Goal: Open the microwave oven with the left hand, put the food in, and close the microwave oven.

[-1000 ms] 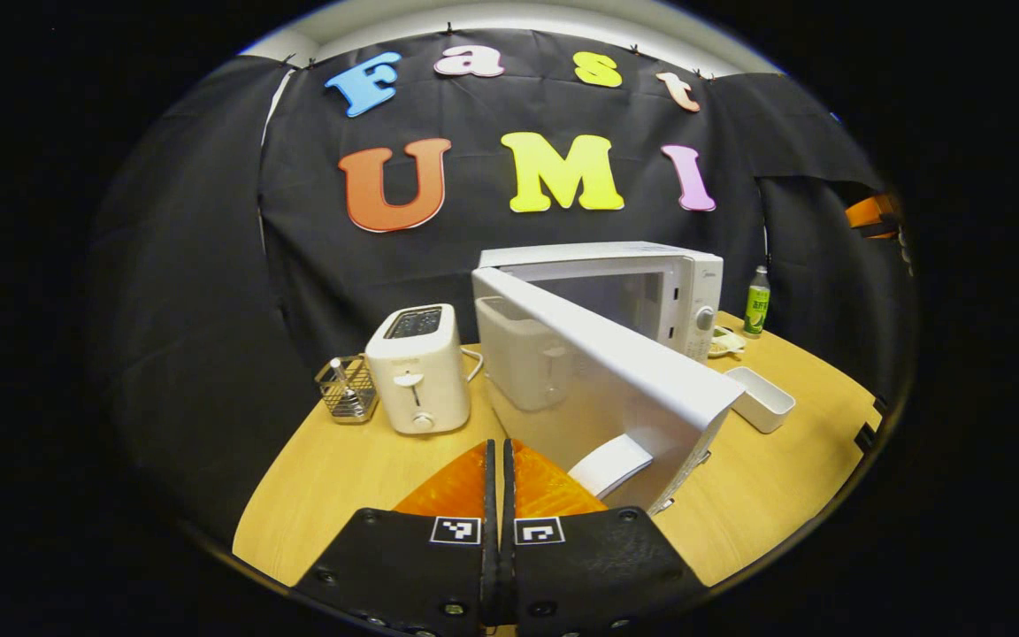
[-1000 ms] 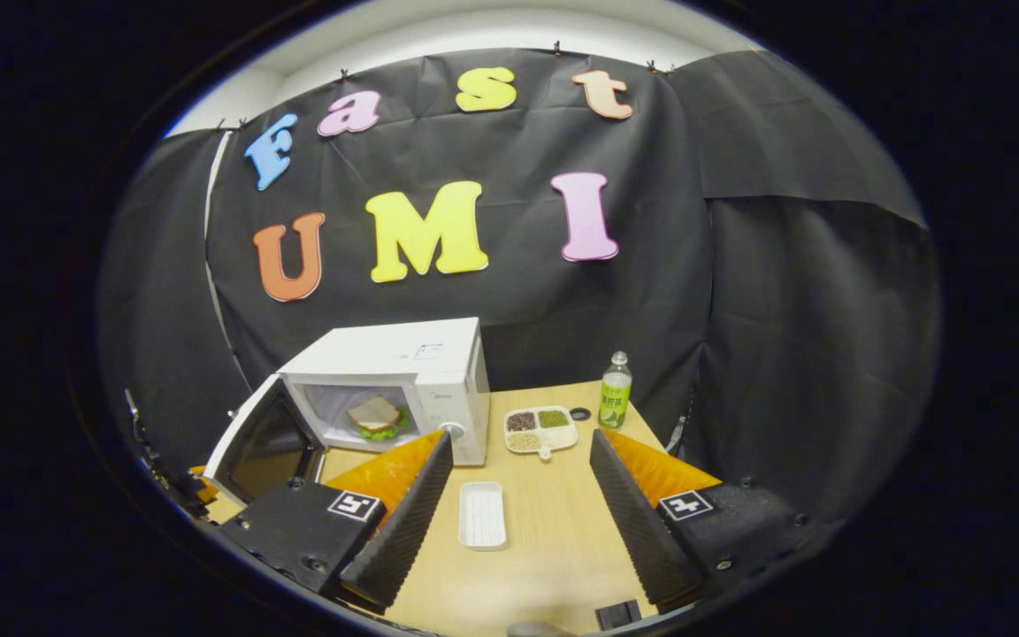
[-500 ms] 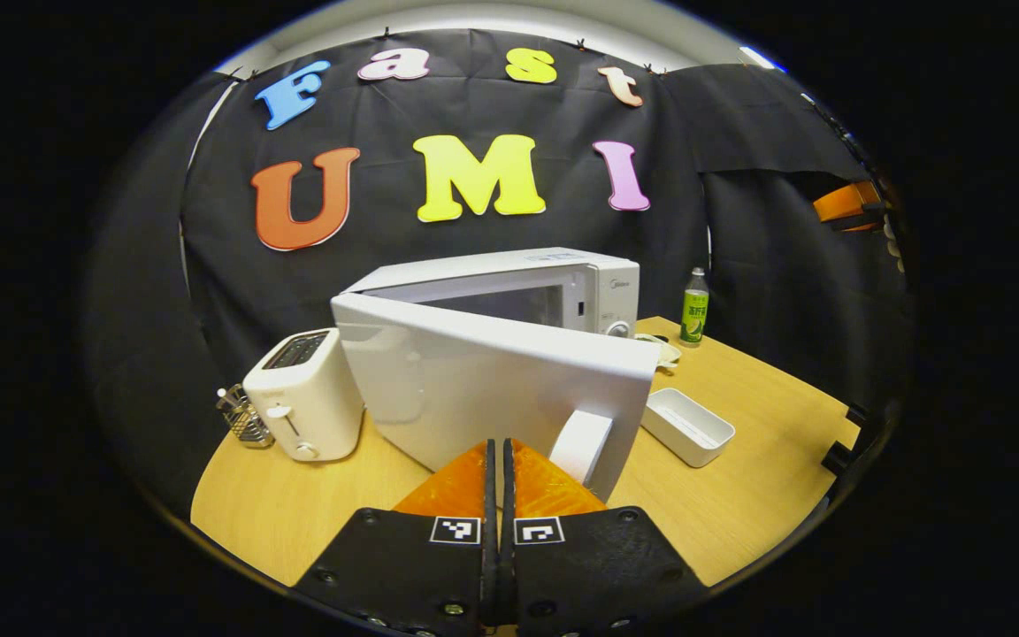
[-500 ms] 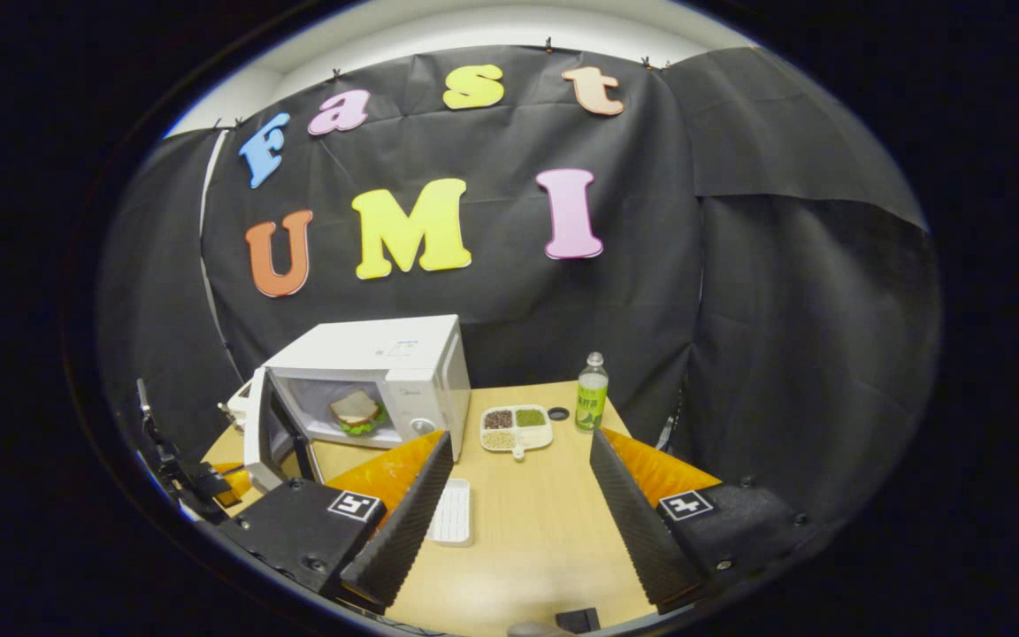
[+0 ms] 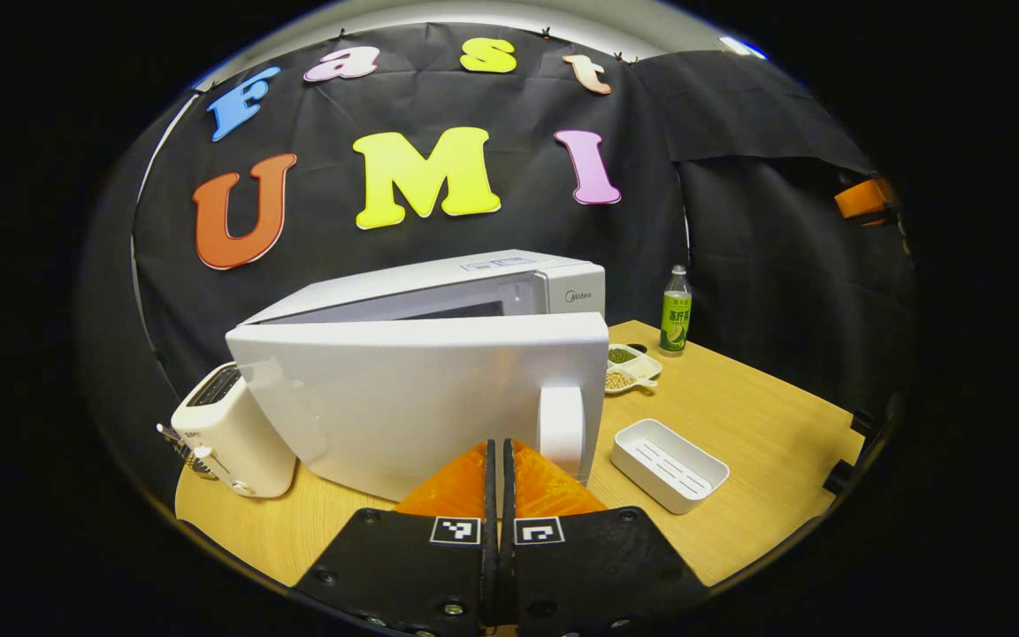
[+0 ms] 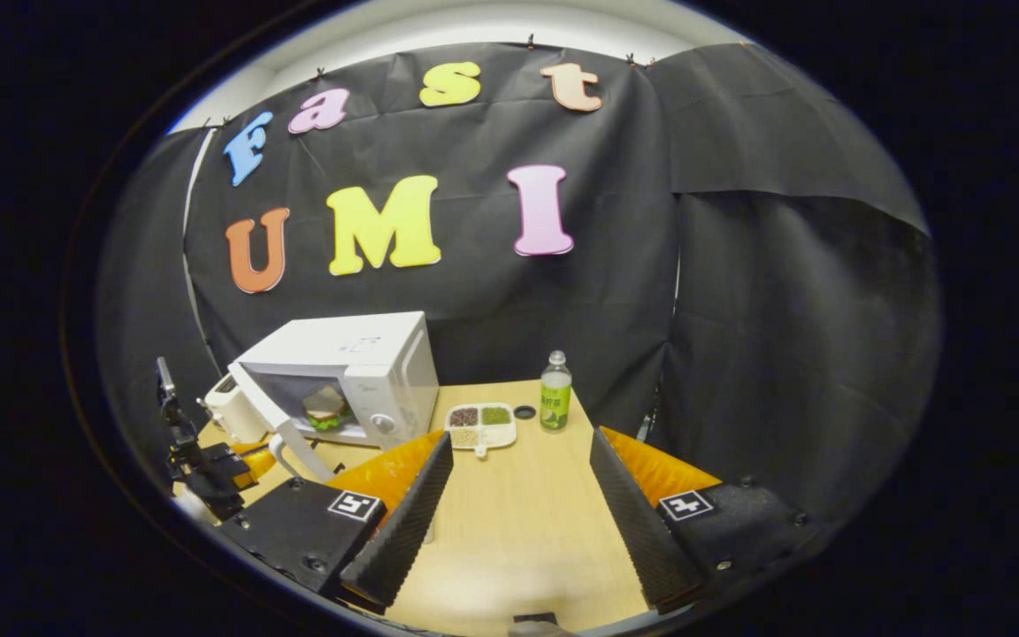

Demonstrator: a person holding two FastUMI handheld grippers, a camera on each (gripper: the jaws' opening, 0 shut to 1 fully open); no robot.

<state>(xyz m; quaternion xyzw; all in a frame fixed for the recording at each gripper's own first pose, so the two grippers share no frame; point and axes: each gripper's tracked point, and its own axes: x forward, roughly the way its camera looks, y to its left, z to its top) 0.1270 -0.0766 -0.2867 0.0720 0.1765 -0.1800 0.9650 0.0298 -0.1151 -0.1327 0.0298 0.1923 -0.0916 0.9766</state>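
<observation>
- The microwave (image 5: 509, 283) stands mid-frame in the left gripper view, its door (image 5: 421, 389) partly open in front of it.
- A toaster (image 5: 231, 433) sits lower left of the door.
- A tray (image 5: 669, 453) lies lower right of the door.
- A divided dish (image 5: 632, 367) and a bottle (image 5: 674, 311) are farther right, behind the tray.
- In the right gripper view, a sandwich (image 6: 325, 409) lies inside the microwave at left.

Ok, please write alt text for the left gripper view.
A white microwave stands on a wooden table, its door partly open, with the left gripper shut just before it. A toaster stands left; a white tray and green bottle right.
</observation>
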